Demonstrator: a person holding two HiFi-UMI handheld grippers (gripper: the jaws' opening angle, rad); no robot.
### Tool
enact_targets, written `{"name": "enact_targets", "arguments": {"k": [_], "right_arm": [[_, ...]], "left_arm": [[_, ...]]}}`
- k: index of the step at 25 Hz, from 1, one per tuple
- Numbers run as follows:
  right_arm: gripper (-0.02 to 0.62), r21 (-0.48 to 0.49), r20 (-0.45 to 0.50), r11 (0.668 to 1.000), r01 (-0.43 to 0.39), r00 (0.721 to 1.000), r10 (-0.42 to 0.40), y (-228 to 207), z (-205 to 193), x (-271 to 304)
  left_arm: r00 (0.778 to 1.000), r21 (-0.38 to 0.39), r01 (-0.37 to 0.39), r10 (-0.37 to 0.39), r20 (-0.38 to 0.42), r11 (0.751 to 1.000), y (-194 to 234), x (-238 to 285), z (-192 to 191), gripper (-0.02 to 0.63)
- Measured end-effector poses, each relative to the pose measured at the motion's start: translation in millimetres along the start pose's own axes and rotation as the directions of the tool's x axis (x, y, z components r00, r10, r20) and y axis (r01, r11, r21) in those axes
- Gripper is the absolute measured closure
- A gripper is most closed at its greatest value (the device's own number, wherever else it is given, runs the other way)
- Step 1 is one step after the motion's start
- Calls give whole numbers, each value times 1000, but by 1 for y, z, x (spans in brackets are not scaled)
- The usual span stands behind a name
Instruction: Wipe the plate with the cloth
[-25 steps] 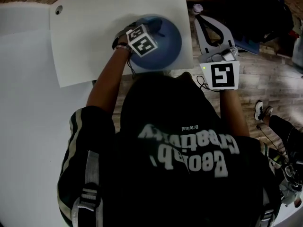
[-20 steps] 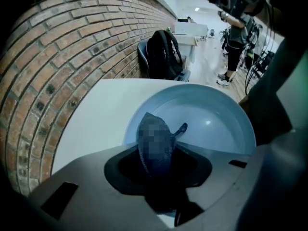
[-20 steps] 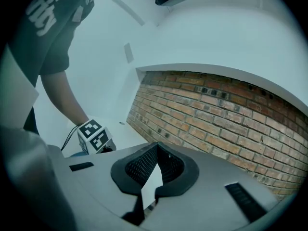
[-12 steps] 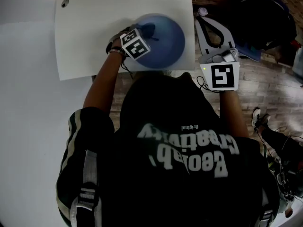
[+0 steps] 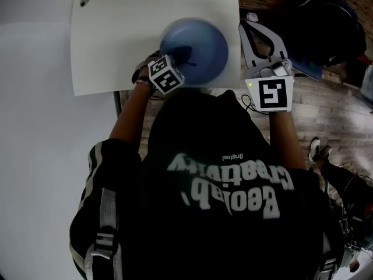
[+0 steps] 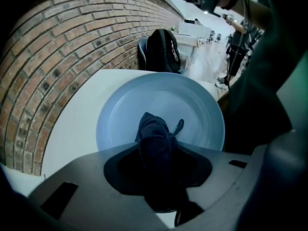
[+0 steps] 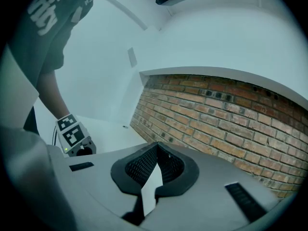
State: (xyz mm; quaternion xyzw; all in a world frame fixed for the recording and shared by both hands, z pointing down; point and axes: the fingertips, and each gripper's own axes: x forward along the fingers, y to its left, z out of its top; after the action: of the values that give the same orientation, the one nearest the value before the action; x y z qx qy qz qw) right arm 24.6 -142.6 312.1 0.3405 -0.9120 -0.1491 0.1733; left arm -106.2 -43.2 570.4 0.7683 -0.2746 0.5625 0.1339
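Observation:
A blue plate (image 5: 204, 39) lies near the front right corner of the white table (image 5: 116, 39). On it rests a dark cloth (image 5: 185, 54), bunched up. My left gripper (image 5: 179, 62) is shut on the cloth at the plate's near-left part. In the left gripper view the cloth (image 6: 155, 131) sticks out of the jaws onto the plate (image 6: 197, 109). My right gripper (image 5: 249, 21) hovers just past the table's right edge, off the plate, jaw tips together and nothing held. The right gripper view shows the right gripper (image 7: 156, 148) shut, with brick wall behind.
A brick wall (image 6: 57, 47) runs along the table's far side. A dark backpack on a chair (image 5: 315, 22) stands right of the table over wooden floor (image 5: 326, 98). A small round hole (image 5: 85, 0) marks the table's far left.
My left gripper has drawn the cloth across the plate from its middle toward the near-left rim. The right gripper has stayed put.

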Motion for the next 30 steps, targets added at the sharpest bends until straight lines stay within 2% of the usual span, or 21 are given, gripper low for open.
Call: {"name": "enact_targets", "arguments": {"k": [3,8,13,16,24,30], "right_arm": [[601,3,0,1000,0,1000,0,-2,1,0],[601,5,2,1000,-1,1000,1,-1,-2,0],[601,9,-4,1000,-1,1000,1,-1,-3,3],[601,10,-7,1000,3,1000,-3,-2,-4,3],[601,11,-32,999,36,999,-36,-9,-10,-5],[601,16,-47,998,63,997,-62,-14,-15,-9]], "left_arm": [[1000,45,-5,4,20,999,-13,-3,0,466],[999,9,13,-14,52,1000,-26,-2,0,469],[993,-25,95,-93,71,995,-41,1,9,472],[989,-18,127,-125,80,992,-49,4,17,472],[976,22,188,-189,111,982,-63,14,55,474],[972,55,179,-185,144,982,-59,27,92,474]]}}
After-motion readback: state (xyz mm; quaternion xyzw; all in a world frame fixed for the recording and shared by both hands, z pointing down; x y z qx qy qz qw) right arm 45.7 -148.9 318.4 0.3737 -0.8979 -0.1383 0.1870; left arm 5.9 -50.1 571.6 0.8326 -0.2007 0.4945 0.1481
